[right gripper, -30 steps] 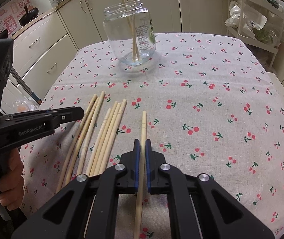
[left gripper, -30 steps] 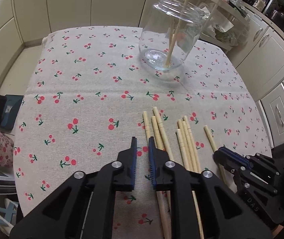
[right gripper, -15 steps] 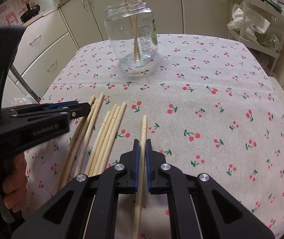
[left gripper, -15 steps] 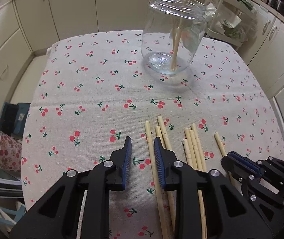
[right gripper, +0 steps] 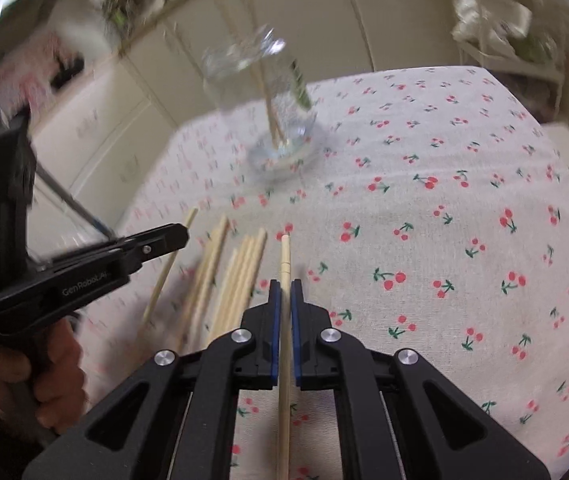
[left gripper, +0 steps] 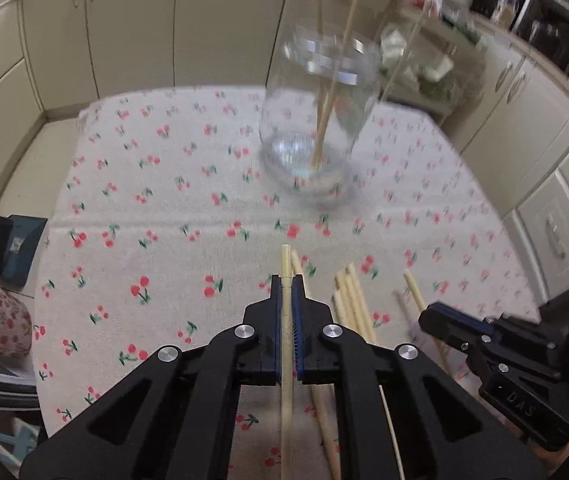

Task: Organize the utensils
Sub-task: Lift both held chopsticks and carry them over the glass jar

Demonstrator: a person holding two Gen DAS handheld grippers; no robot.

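My left gripper (left gripper: 286,280) is shut on a wooden chopstick (left gripper: 285,264) that pokes out ahead of its tips, above the cherry-print tablecloth (left gripper: 156,240). My right gripper (right gripper: 285,284) is shut on another chopstick (right gripper: 285,256). Several loose chopsticks (left gripper: 350,300) lie on the cloth between the two grippers; they also show in the right wrist view (right gripper: 240,272). A clear glass jar (left gripper: 316,120) stands upright at the far side with chopsticks in it; the right wrist view shows the jar (right gripper: 264,104) blurred.
Cream cabinets (left gripper: 124,28) surround the table. A wire rack with bags (right gripper: 496,24) stands at the far right. A blue box (left gripper: 8,244) sits on the floor left of the table. The person's hand (right gripper: 44,372) holds the left gripper's handle.
My left gripper has closed on a chopstick and lifted it. Both grippers have risen and tilted with their chopsticks; the views are blurred by motion.
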